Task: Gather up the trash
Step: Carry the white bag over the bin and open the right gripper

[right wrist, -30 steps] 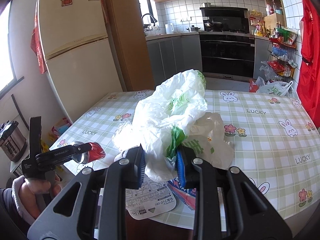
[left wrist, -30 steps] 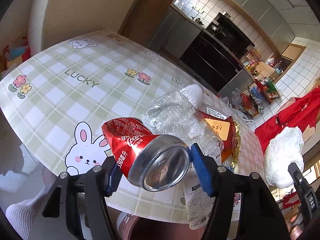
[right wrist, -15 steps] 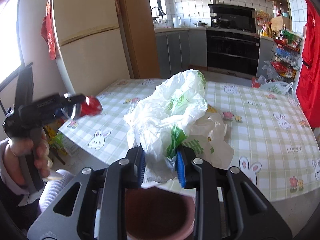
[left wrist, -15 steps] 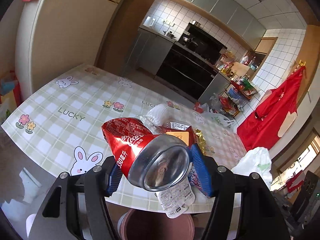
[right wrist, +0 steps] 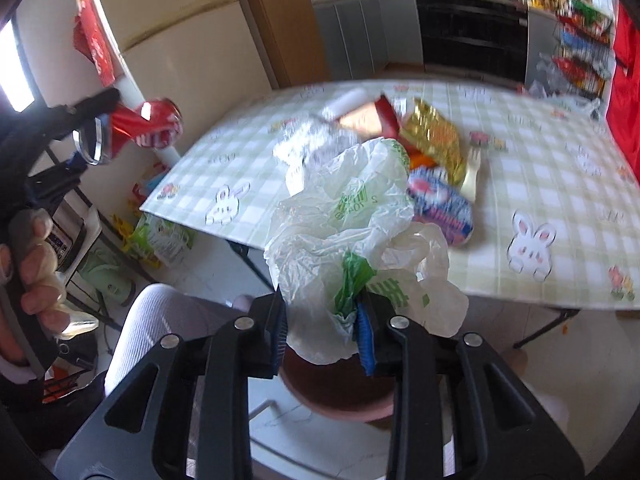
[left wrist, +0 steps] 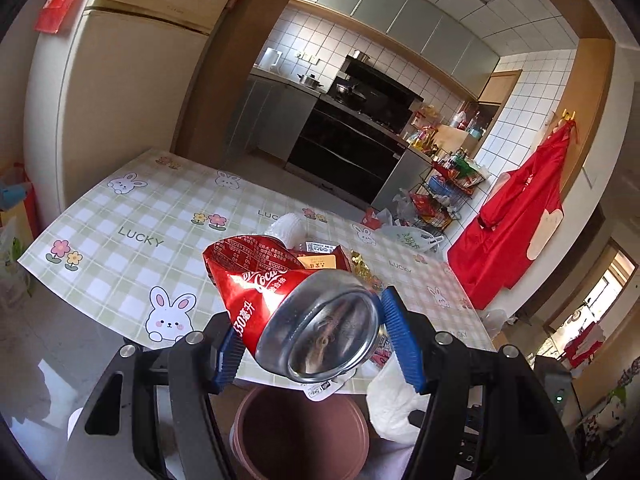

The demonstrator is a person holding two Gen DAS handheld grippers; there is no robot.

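The right tool (right wrist: 322, 330), jaws opening around the crumpled white plastic bag (right wrist: 352, 236), should release directly above the reddish-brown round bin (right wrist: 340, 384); the left tool (left wrist: 316, 342) grips the crushed red cola can (left wrist: 288, 300).

Red can (left wrist: 272, 292); green-check tablecloth (left wrist: 132, 236); blue pads (left wrist: 402, 344).

Bin (left wrist: 300, 432) on the floor before the table (left wrist: 120, 240); wrappers (right wrist: 432, 140) on the table's near part.
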